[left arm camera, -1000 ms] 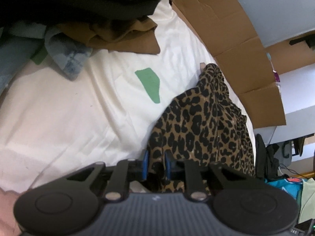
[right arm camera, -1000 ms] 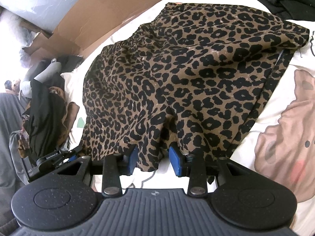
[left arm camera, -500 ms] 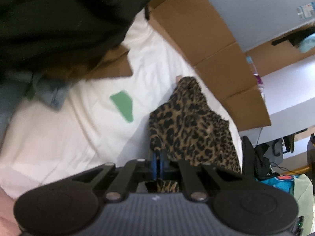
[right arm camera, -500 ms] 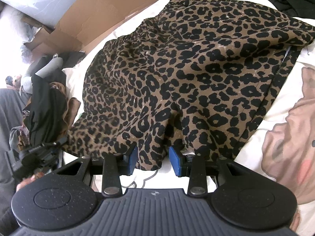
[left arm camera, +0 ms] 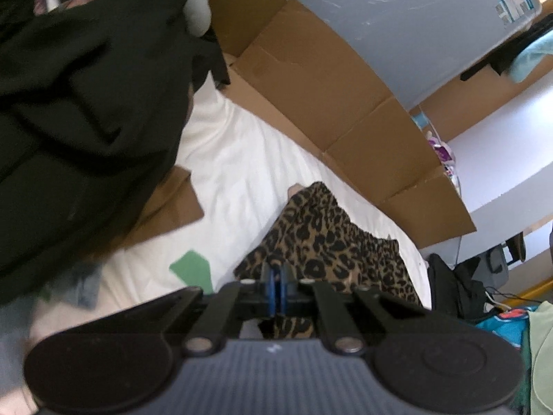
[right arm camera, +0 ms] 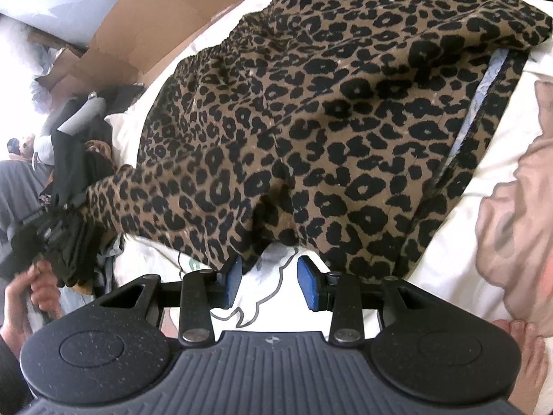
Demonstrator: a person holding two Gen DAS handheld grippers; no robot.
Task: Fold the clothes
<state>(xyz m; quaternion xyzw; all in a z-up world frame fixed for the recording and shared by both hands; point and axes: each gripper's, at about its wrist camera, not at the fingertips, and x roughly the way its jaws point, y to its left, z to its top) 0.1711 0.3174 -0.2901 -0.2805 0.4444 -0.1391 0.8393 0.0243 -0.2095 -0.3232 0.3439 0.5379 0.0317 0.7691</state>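
Gripping the leopard-print garment [right arm camera: 311,121] on the bed [left arm camera: 238,159].
My left gripper [left arm camera: 276,285] is pinching its corner, jaws clenched; my right gripper [right arm camera: 269,282] is hovering, jaws released.

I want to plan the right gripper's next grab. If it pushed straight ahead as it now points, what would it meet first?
Most likely the near hem of the leopard-print garment, lying just beyond the open right gripper; the white sheet lies beneath, though depth is unclear.
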